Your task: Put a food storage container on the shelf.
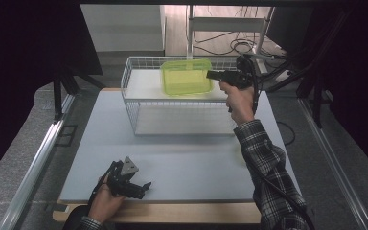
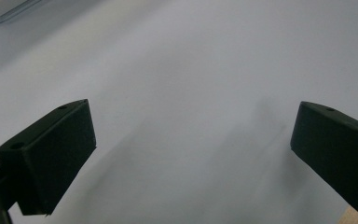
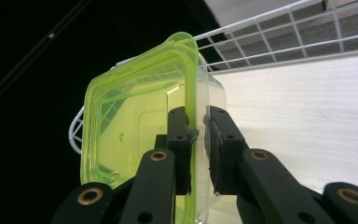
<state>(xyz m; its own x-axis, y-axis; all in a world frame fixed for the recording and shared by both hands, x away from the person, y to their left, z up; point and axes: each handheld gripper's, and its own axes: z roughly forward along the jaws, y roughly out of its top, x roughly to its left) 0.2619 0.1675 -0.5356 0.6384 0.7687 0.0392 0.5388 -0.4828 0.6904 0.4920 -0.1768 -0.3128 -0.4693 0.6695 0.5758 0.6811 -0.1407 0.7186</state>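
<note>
**Lidded container gripped over the wire basket**

A clear plastic container with a yellow-green lid [image 1: 186, 76] is held by its rim in the right gripper [image 3: 199, 133], whose jaws are clamped nearly together on that edge. The container is seen over the upper shelf of the white wire basket [image 1: 130, 103]. The left gripper [image 1: 146, 186] is rested at the near edge of the grey table mat [image 1: 182, 163], jaws spread wide, nothing between them.
</note>
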